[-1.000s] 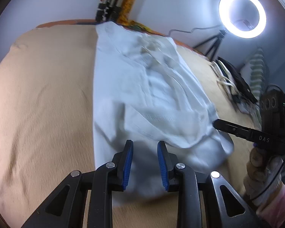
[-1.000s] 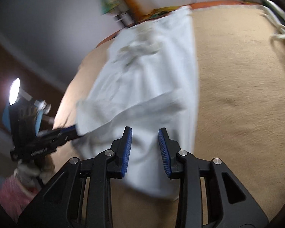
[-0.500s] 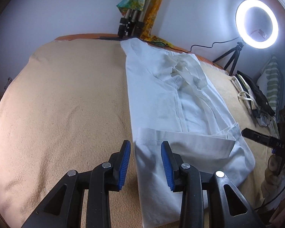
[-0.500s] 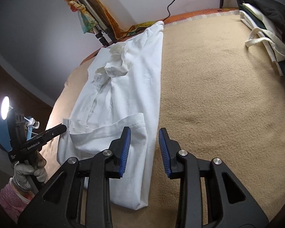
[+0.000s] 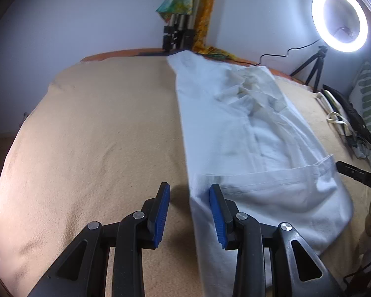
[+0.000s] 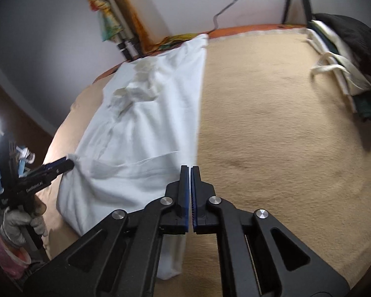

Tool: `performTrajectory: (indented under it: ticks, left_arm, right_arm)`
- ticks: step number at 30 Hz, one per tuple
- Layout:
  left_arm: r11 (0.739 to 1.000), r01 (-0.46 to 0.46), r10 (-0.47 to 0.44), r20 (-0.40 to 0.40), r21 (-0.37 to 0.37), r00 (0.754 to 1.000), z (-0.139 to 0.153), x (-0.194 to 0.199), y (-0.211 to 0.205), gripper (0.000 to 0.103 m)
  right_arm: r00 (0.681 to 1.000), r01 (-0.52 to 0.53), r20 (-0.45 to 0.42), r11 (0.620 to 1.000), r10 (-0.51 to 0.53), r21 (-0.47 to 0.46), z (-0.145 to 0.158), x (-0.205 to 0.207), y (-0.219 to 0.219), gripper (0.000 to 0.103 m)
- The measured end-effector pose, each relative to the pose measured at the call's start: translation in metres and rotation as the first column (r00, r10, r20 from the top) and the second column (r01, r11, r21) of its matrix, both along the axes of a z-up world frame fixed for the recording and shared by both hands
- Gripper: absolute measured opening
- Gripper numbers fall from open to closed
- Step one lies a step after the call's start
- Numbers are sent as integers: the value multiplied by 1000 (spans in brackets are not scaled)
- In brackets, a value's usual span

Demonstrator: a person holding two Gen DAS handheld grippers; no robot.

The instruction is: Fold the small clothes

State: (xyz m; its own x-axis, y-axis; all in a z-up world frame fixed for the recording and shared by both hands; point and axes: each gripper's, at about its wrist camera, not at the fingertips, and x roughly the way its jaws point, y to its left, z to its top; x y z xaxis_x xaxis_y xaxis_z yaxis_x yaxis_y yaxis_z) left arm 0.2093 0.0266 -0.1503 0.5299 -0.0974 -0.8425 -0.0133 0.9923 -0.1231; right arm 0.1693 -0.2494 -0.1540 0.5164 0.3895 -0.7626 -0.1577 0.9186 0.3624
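A white garment (image 5: pixel 235 136) (image 6: pixel 148 136) lies on a tan bed cover (image 5: pixel 99 136) as a long strip, its near hem turned up over itself. My left gripper (image 5: pixel 189 188) is open at the strip's left edge; that edge runs between the blue pads, and neither pad presses on it. My right gripper (image 6: pixel 190 167) is shut at the strip's right edge, pinching the cloth by the turned-up hem. Each view shows the other gripper's tip at the far edge: the right gripper (image 5: pixel 338 164) and the left gripper (image 6: pixel 70 164), held by a gloved hand (image 6: pixel 19 222).
A lit ring light (image 5: pixel 340 18) stands on a small tripod at the back right. Tripod legs (image 5: pixel 178 32) draped with colourful cloth lean in the back corner. Tote bags and dark clothes (image 6: pixel 346 74) lie along the bed's right edge.
The raised fold of the garment has come down flat on the strip. Both grippers have drawn out to its side edges. The right jaws have gone from open to shut; the left have widened a little.
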Motion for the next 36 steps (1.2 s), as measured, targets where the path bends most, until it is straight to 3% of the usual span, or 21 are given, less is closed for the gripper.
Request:
performTrajectory:
  ticks: [5, 6, 8, 10, 16, 17, 22, 26, 28, 30, 31, 34, 36]
  left_arm:
    - [1000, -12, 11, 41, 22, 999, 9, -6, -1, 33]
    - [1000, 0, -2, 56, 31, 998, 13, -8, -4, 33]
    - [999, 23, -26, 75, 45, 997, 18, -10, -10, 33]
    - [999, 34, -37, 71, 42, 997, 17, -10, -14, 33]
    - [997, 59, -60, 32, 41, 998, 5, -9, -23, 33]
    - [997, 58, -59, 30, 43, 998, 5, -9, -24, 33]
    - [996, 44, -46, 24, 84, 999, -1, -7, -21, 34]
    - [995, 38, -40, 20, 92, 999, -5, -6, -18, 37]
    - [995, 43, -45, 25, 94, 999, -1, -6, -18, 37]
    - [996, 40, -44, 44, 79, 998, 9, -4, -14, 36]
    - [997, 34, -38, 59, 73, 997, 15, -3, -11, 36]
    - [999, 6, -11, 111, 45, 994, 35, 10, 2, 36]
    - [1000, -6, 3, 128, 29, 992, 45, 23, 10, 36]
  right_arm:
    - [999, 30, 15, 999, -30, 25, 6, -2, -13, 4]
    - [999, 16, 36, 999, -17, 33, 11, -3, -13, 7]
    - [998, -16, 63, 999, 14, 30, 18, -2, -6, 25]
    - [997, -41, 71, 999, 38, 34, 20, 0, 0, 26]
    - [994, -102, 27, 995, 102, -15, 3, 11, 22, 24]
    - [994, -108, 27, 994, 108, -6, 1, 11, 24, 5]
    - [994, -65, 93, 998, 66, -16, 15, 1, 17, 4]
    - [998, -47, 32, 998, 49, -49, 1, 7, 15, 5]
    - [999, -54, -2, 998, 54, -25, -1, 10, 15, 12]
    - [998, -64, 19, 998, 64, 24, 8, 9, 10, 23]
    - [997, -63, 43, 997, 61, 42, 14, 8, 6, 33]
    - [993, -65, 101, 993, 55, 99, 31, 8, -5, 36]
    - [993, -56, 109, 994, 46, 91, 35, 14, -9, 36]
